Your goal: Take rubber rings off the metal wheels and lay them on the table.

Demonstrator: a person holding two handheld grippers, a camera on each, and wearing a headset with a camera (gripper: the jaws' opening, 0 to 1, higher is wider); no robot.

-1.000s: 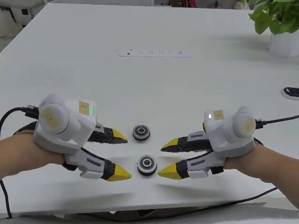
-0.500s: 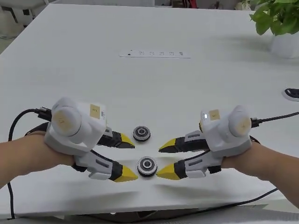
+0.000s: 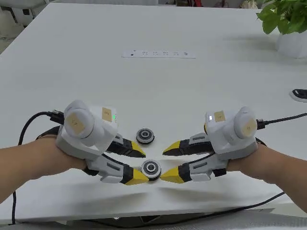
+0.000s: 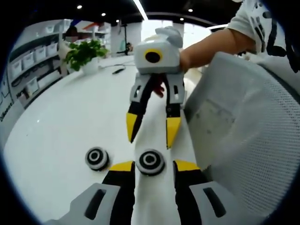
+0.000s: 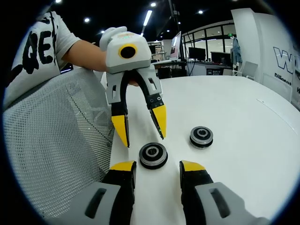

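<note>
Left gripper (image 3: 145, 166) has closed in from 9 o'clock on the near metal wheel (image 3: 151, 167) since a second ago; right gripper (image 3: 163, 165) barely shifted, sits at 3 o'clock. Both tongs are spread apart and hold nothing, yellow tips flanking the wheel. It lies flat on the white table (image 3: 158, 91), black rubber ring (image 5: 141, 158) still on its rim. Second wheel (image 3: 145, 136) is just beyond at 12 o'clock. Wheel is likely stiff, dense and slick; ring likely soft, stretchy and snug. Best bet: one gripper pins the metal body, the other pinches the ring's outer edge and peels.
</note>
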